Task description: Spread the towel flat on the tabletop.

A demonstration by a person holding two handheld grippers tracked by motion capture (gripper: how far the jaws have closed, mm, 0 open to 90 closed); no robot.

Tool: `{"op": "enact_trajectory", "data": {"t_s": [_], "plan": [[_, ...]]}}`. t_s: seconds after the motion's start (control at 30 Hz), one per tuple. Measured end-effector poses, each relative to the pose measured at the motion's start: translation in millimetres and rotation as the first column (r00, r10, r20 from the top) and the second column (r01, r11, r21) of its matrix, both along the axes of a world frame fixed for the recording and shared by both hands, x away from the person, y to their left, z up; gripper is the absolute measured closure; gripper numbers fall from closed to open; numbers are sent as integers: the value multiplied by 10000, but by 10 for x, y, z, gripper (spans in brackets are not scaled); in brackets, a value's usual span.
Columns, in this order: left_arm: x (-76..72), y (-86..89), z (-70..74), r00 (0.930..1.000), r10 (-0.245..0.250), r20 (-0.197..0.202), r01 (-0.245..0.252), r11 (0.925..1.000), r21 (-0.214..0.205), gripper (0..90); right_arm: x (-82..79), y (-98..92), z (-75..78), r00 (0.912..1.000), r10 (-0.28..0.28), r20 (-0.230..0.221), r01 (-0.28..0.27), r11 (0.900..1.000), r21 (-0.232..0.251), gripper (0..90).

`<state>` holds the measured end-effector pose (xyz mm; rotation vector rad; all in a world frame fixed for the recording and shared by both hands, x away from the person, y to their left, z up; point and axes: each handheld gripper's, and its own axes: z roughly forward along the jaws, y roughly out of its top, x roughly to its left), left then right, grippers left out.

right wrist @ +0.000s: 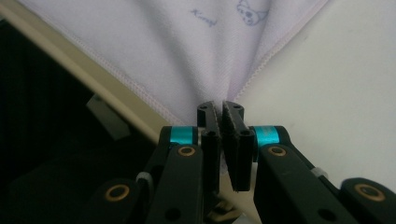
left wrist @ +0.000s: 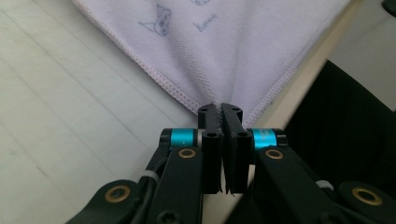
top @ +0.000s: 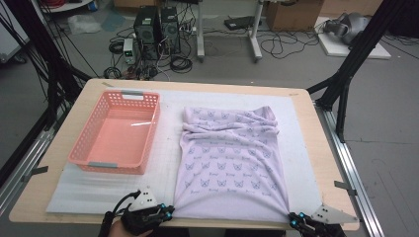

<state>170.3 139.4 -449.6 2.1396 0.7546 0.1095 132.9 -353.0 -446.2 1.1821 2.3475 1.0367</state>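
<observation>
A pale lilac cloth (top: 230, 163) printed with small blue butterflies lies on the white mat, bunched in folds at its far end and stretched flat toward me. My left gripper (top: 170, 212) is shut on the cloth's near left corner (left wrist: 212, 95) at the table's front edge. My right gripper (top: 291, 219) is shut on the near right corner (right wrist: 219, 93). In both gripper views the fabric fans out in taut creases from between the pinched jaws.
A pink plastic basket (top: 86, 158) stands on the mat (top: 89, 187) to the left of the cloth, with nothing inside. The wooden table edge (top: 316, 128) runs close on the right. Computers and cables sit on the floor beyond the table.
</observation>
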Motion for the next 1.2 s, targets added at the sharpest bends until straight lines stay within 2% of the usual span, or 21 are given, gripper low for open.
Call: {"op": "enact_trajectory", "data": {"t_s": [0.1,0.13,0.17,0.2,0.27,0.33,0.4,0.5,0.57,0.6,0.63,0.67,0.73,0.8,0.9,0.97,1.03,1.1,1.13,1.2], "plan": [[-98,1,-43,9990,-409,-183,412,9991,136,864,-126,-36,-51,9992,242,-332,-239,9997,80,855],[-108,-1,-34,9992,-362,-149,362,9993,36,856,-158,-48,-68,9988,316,-363,-312,9994,130,854],[-102,-2,-17,9996,-260,-50,260,9996,-91,817,-187,-50,-68,9991,262,-322,-257,9995,169,836],[-81,-3,-2,9999,-114,60,115,9996,-276,727,-199,-54,-55,9997,162,-202,-158,9997,187,800],[-27,7,32,9991,256,324,-233,9974,-679,564,-170,-65,-23,10000,-22,63,18,9984,558,701],[41,33,75,9967,672,444,-612,9901,-1260,465,-118,-67,16,9996,-200,206,182,9962,854,635],[120,57,124,9945,898,537,-790,9810,-1769,449,-52,-62,51,9980,-380,501,326,9940,1047,601],[245,93,234,9931,1022,577,-858,9676,-2374,439,60,-64,92,9947,-781,671,683,9880,1383,570],[289,141,331,9893,1247,761,-966,9490,-3000,439,150,-59,100,9921,-982,780,880,9883,1247,572],[297,157,367,9882,1277,845,-943,9424,-3209,439,190,-48,101,9910,-1086,781,986,9877,1218,572],[304,154,388,9856,1362,1005,-975,9420,-3210,440,233,-39,95,9903,-1165,755,1071,9871,1189,572],[322,141,395,9845,1382,1078,-996,9472,-3048,440,281,-28,83,9896,-1206,782,1115,9874,1121,572],[385,97,363,9839,1500,975,-1186,9550,-2717,440,377,4,58,9878,-1319,823,1237,9875,979,570],[482,34,286,9790,1847,863,-1606,9595,-2315,441,470,49,40,9844,-1549,834,1479,9854,844,545],[649,-73,142,9713,2248,774,-2115,9658,-1502,444,611,101,26,9799,-1781,895,1734,9832,573,541],[738,-135,73,9664,2461,743,-2373,9652,-1098,453,708,121,4,9771,-1953,845,1906,9798,612,540],[801,-181,29,9589,2685,921,-2613,9617,-830,487,794,135,-24,9765,-2015,765,1965,9782,679,533],[852,-219,-18,9569,2783,826,-2737,9598,-626,485,853,165,-55,9768,-2051,621,2018,9778,558,537],[873,-241,-35,9592,2732,730,-2712,9618,-372,482,876,176,-68,9781,-1979,649,1956,9799,404,542],[866,-269,-29,9587,2722,821,-2708,9622,-276,482,882,188,-66,9789,-1908,730,1892,9815,292,581]]}}
